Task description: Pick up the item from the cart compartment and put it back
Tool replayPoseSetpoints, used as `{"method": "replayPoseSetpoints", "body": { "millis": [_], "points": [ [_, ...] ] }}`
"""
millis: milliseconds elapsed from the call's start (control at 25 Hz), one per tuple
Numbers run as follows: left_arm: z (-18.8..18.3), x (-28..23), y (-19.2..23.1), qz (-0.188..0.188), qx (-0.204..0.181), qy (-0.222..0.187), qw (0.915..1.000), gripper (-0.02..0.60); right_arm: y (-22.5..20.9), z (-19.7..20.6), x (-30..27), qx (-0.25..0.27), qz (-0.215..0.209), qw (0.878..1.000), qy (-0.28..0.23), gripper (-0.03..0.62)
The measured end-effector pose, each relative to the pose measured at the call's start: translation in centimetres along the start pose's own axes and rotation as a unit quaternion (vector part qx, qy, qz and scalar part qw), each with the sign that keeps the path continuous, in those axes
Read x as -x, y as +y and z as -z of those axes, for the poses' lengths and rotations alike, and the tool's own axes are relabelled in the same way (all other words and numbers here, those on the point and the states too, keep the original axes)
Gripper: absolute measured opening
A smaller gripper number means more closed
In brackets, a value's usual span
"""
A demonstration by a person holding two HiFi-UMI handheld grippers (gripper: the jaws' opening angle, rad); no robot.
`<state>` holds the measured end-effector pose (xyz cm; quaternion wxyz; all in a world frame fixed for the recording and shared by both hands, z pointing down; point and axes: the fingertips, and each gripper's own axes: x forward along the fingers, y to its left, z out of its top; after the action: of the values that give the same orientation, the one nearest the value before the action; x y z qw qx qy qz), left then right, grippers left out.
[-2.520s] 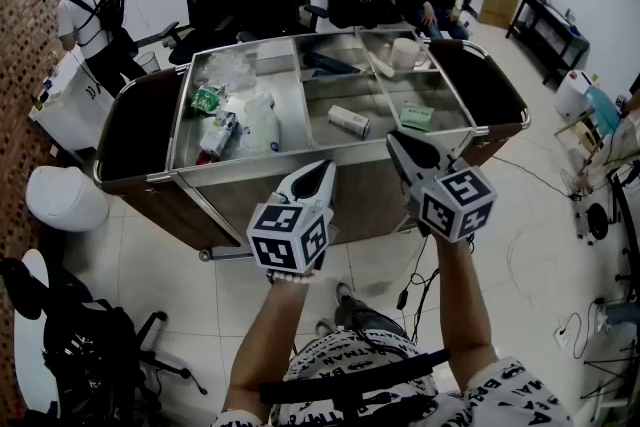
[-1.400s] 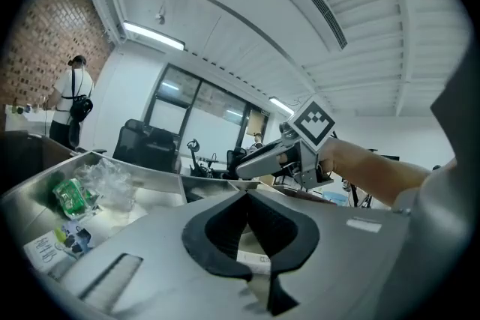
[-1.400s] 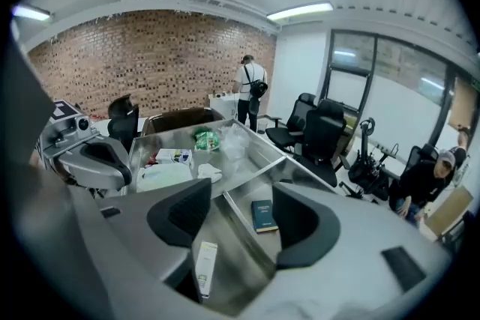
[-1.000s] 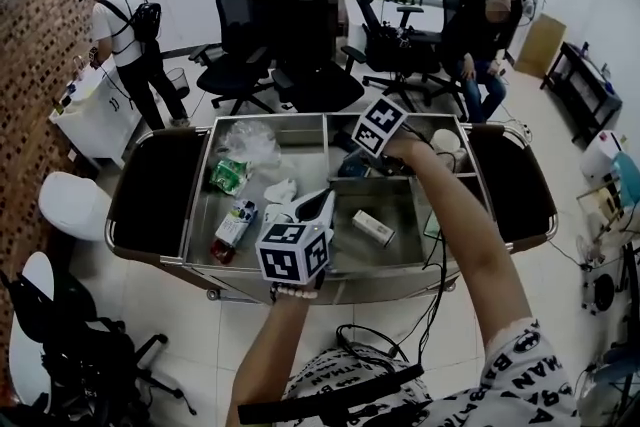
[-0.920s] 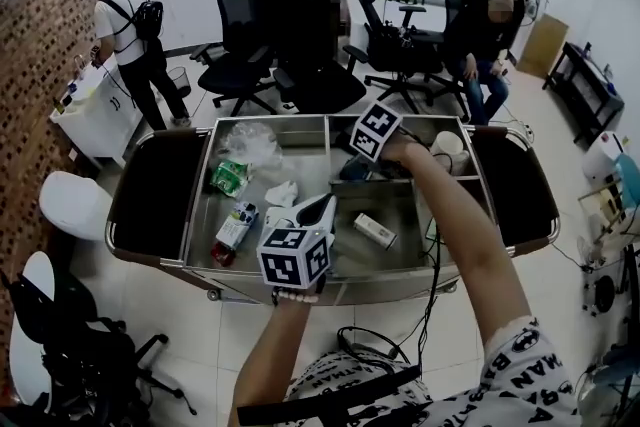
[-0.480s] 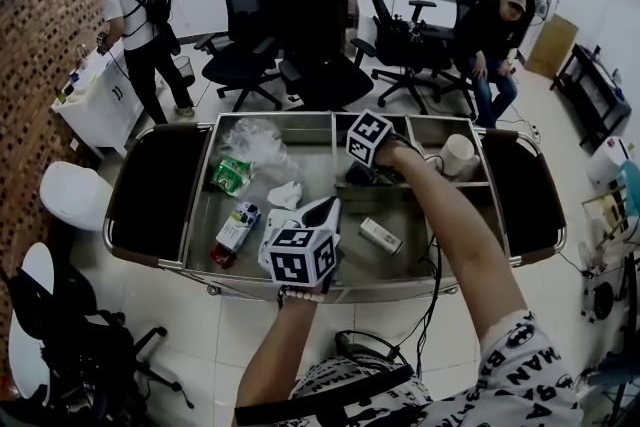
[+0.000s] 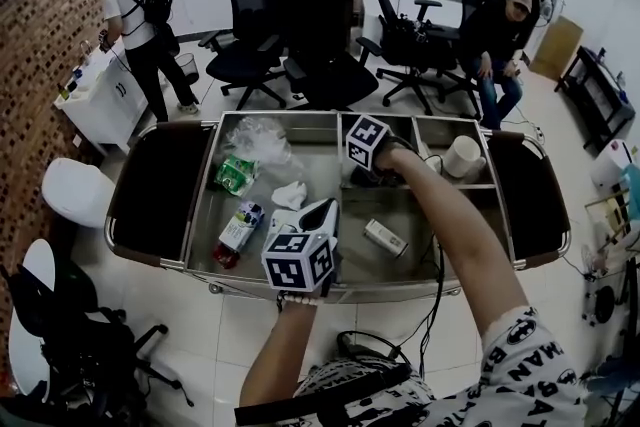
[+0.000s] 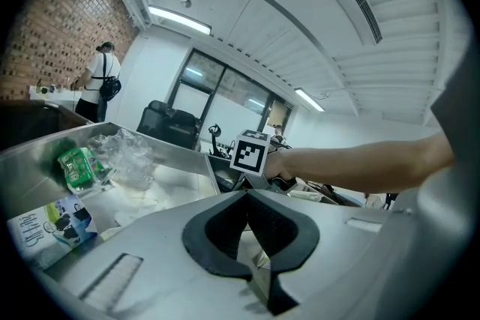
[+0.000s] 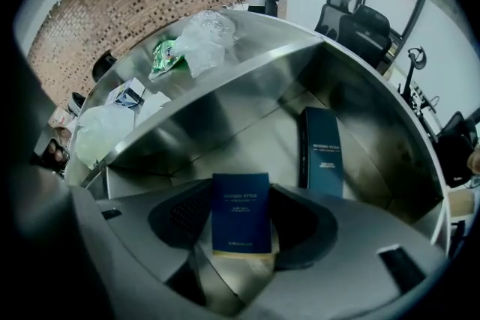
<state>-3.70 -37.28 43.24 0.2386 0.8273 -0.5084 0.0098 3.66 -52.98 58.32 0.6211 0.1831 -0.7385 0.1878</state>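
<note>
A dark blue box (image 9: pixel 240 225) stands on end in the back middle compartment of the steel cart (image 7: pixel 400 292). My right gripper (image 9: pixel 241 217) points straight down into that compartment, and its jaws have just been closing round the box. A little dark pad still shows on either side of the box. A second image of the box (image 9: pixel 322 154) appears against the steel wall behind. In the head view the marker cube hides most of the right gripper (image 7: pixel 362 173). My left gripper (image 7: pixel 325 207) hovers over the cart's front edge, its jaws (image 8: pixel 247 195) shut and empty.
The left bin holds a green packet (image 7: pixel 232 175), a clear plastic bag (image 7: pixel 262 137), a printed carton (image 7: pixel 240 225) and crumpled paper (image 7: pixel 290 195). A small white box (image 7: pixel 385 237) lies in the front middle bin, a white mug (image 7: pixel 465 155) at back right. Office chairs (image 7: pixel 320 35) and two people are behind the cart.
The right gripper has sunk into the back middle compartment and come down round the blue box. The left gripper has dropped a little toward the cart's front edge.
</note>
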Motion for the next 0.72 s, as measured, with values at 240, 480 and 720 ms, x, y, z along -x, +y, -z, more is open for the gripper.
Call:
{"method": "replayPoseSetpoints", "body": {
  "millis": [240,480,720],
  "points": [
    [0.1,0.2,0.0,0.001,-0.003,-0.003,1.0000,-0.002,-1.1,-1.6,2.6,-0.030,0.015,0.997,-0.067,0.250],
    [-0.3,0.1,-0.8,0.012,-0.010,-0.012,0.9998,-0.002,-0.1,-3.1,8.6,-0.057,0.020,0.979,-0.193,0.250],
    [-1.7,0.4,-1.5,0.023,-0.028,-0.036,0.9987,-0.002,2.9,-2.7,16.0,-0.057,0.042,0.946,-0.316,0.249]
  ]
}}
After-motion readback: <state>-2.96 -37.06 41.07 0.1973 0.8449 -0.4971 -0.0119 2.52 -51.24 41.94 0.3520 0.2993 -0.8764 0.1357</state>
